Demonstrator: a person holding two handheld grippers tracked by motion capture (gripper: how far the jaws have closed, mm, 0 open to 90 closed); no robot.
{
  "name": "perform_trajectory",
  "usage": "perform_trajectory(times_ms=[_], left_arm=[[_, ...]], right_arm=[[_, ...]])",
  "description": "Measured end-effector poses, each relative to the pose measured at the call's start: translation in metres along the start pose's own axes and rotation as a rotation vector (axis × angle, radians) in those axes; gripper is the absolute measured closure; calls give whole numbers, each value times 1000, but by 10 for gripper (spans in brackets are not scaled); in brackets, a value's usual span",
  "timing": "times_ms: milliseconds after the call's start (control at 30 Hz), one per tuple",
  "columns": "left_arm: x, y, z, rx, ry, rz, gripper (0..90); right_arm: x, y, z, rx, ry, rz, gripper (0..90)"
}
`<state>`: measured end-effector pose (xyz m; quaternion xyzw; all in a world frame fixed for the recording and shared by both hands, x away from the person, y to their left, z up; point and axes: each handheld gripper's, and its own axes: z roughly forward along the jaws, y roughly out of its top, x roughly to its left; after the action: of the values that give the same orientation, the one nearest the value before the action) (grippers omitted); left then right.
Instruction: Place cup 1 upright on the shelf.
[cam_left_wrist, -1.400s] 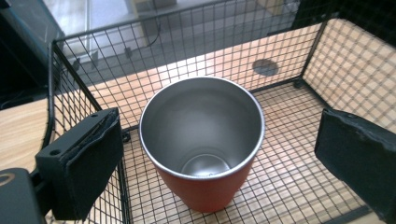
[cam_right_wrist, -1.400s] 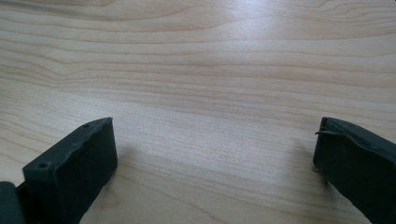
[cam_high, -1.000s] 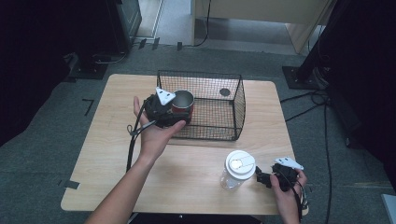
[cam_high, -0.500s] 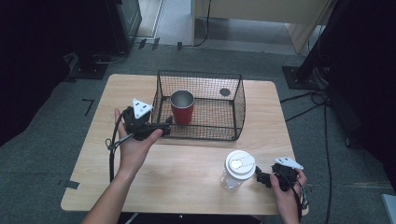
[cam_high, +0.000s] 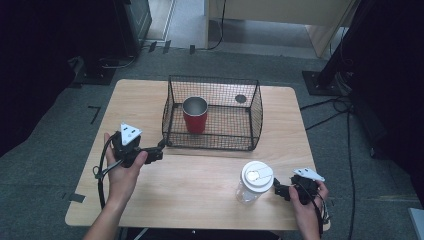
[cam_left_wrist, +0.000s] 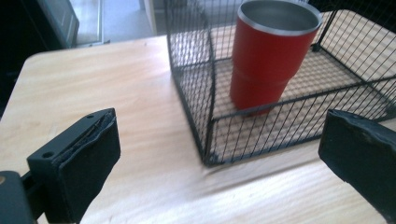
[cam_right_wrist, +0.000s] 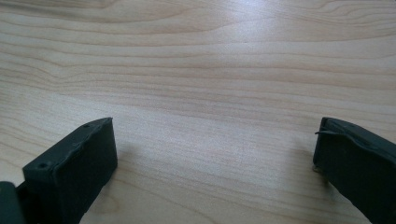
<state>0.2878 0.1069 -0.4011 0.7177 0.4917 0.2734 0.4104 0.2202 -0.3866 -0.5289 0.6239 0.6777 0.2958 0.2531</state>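
While our left gripper (cam_high: 159, 151) gapes empty beside the basket (cam_high: 212, 142) holding the red cup (cam_high: 195, 115), our right gripper (cam_high: 278, 191) rests wide open too.

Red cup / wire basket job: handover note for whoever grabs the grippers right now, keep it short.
Left gripper: jaws open, nothing held, at the basket's front left corner, outside it.
Right gripper: jaws open, nothing held, low over the table near its front right, just right of the bottle.
Red cup: upright inside the wire basket, left half, steel rim up.
Clear bottle with white lid: upright on the table, in front of the basket, not gripped.
Done: cup is in the basket.
Left, likely: the bottle, which the right gripper sits nearest to.
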Motion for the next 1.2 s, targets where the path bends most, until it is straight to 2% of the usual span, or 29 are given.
perform_trajectory(times_ms=[167,367,800,933,1067,1133,1167,1200], left_arm=[[10,-19,-3,21,16,-12,0],[25,-38,-9,23,40,-28,0],[63,-81,-23,47,136,-60,0],[74,-94,-25,67,154,-71,0],[85,-110,-25,98,191,-76,0],[90,-119,-25,120,199,-76,0],[91,-122,-24,125,203,-80,0],[94,-126,-24,136,209,-81,0]], right_arm=[[0,0,0,-1,0,0,0],[0,0,0,-1,0,1,0],[-3,-2,-2,-1,17,-15,0],[-3,-3,-3,0,0,2,0],[-4,-4,-4,-2,-1,12,0],[-8,-3,-7,-3,40,39,0],[-11,-3,-10,-16,60,69,0],[-12,-3,-12,-29,66,75,0]])
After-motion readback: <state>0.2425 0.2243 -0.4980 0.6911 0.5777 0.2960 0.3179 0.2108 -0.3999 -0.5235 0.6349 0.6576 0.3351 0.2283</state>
